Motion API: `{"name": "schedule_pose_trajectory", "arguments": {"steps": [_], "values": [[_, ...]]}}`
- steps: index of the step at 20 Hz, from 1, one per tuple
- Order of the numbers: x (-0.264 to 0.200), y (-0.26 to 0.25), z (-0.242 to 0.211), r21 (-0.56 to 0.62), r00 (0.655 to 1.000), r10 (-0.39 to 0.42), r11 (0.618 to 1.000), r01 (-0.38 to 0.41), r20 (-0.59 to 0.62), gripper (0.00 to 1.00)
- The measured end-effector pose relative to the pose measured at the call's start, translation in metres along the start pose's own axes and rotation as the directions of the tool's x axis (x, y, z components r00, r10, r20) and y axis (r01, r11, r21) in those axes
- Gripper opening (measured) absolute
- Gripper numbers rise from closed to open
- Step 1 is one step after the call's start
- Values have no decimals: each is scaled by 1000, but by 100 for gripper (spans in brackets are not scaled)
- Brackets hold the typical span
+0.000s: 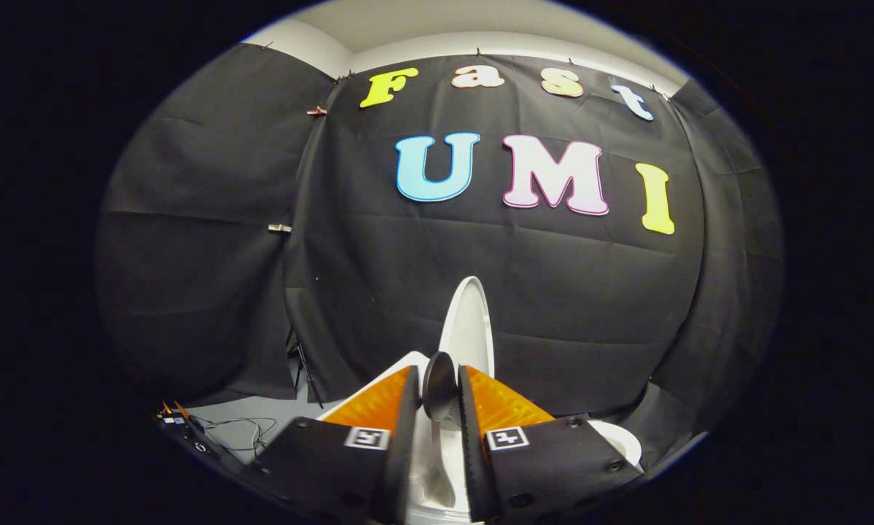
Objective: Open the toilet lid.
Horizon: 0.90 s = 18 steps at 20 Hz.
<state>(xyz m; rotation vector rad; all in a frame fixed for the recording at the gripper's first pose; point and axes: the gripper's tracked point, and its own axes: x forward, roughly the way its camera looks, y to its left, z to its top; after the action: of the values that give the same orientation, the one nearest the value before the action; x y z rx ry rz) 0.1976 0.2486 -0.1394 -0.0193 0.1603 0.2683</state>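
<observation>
The white toilet lid (470, 328) stands raised, nearly upright, and I see it almost edge-on just beyond my fingers. A dark rounded piece (440, 390) at its near edge sits between the fingertips, and both fingers press against it. My gripper (440, 375) is shut on this part of the lid. Below and between the fingers shows the white toilet bowl (437, 470), and its rim (621, 440) comes out to the right of the right finger.
The black cloth wall hangs close behind the toilet. On the grey floor to the left lie thin cables (241, 430) and a small device (178, 419). A thin stand leg (302, 364) leans by the cloth there.
</observation>
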Motion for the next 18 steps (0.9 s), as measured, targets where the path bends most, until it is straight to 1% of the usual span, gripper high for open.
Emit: {"name": "schedule_pose_trajectory", "arguments": {"steps": [2, 3, 6, 10, 18], "values": [[-13, -6, 18, 7, 1000, 4, 1000, -4, 23, 81], [-18, -8, 18, 17, 999, 3, 1000, -4, 39, 98], [-43, -19, 40, 37, 997, 1, 999, -3, 72, 99], [-92, -42, 76, 22, 993, -19, 1000, 17, 115, 99], [-193, -87, 116, 19, 988, -45, 999, 42, 149, 98]]}}
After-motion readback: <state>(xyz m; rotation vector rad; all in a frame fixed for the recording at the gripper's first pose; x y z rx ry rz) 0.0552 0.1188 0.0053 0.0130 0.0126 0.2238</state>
